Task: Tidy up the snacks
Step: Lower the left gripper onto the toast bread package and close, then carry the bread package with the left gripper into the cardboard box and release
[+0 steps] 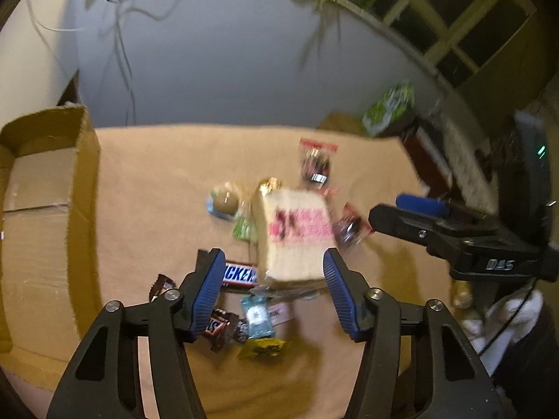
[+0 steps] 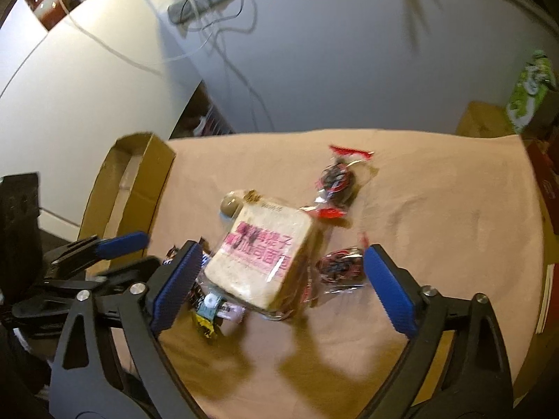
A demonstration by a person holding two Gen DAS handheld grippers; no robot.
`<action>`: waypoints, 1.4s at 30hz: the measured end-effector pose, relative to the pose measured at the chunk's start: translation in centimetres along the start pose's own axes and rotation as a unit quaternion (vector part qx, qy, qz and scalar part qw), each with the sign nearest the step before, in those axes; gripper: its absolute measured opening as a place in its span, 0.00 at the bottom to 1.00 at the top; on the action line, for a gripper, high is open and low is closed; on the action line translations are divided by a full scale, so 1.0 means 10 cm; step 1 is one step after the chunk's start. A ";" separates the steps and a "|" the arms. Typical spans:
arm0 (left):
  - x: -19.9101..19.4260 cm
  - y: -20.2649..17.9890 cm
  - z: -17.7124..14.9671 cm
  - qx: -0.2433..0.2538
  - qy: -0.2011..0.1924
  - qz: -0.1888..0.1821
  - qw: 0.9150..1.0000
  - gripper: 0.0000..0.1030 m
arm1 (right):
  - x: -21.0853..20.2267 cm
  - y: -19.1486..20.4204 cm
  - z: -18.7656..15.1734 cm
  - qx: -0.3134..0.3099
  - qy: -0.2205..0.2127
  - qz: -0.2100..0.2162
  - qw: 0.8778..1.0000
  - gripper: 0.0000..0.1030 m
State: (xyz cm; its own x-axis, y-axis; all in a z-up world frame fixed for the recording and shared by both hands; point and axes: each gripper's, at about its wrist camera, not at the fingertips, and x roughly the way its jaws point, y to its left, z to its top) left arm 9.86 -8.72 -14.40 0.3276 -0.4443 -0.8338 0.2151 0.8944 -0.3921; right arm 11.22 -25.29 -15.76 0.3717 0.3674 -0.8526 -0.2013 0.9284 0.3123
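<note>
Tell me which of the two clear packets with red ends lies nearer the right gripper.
The red-ended packet beside the bread pack, just inside the right gripper's right finger; the other packet lies farther back.

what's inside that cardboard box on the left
The cardboard box shows only its bare cardboard floor, no snacks visible. Its near wall hides the strip of floor beside it, and the frame cuts off the box's left part.

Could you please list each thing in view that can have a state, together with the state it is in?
Left claw: open, nothing gripped, above the snacks.
Right claw: open, nothing gripped.
Cardboard box: open at the top, looks empty.
Bagged bread: wrapped, lying flat on the cloth.
Snickers bar: wrapped, lying flat.
Red-topped packet: sealed, on the cloth.
</note>
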 end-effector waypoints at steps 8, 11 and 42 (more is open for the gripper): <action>0.31 -0.03 0.07 0.037 0.061 -0.002 0.997 0.46 | 0.41 -0.10 0.10 0.037 0.075 0.044 0.996 0.74; 0.39 -0.01 0.10 0.029 0.073 -0.009 0.997 0.45 | 0.55 -0.19 0.11 0.066 0.099 0.059 0.991 0.68; 0.05 -0.03 0.12 0.038 0.029 -0.019 0.999 0.41 | 0.64 0.25 0.31 0.019 0.134 0.046 0.990 0.57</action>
State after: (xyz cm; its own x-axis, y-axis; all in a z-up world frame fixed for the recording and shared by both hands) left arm 11.07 -9.27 -14.20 0.2644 -0.4727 -0.8406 0.2973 0.8692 -0.3952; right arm 15.88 -20.49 -19.11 0.0991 0.4275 -0.8986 -0.1875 0.8949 0.4051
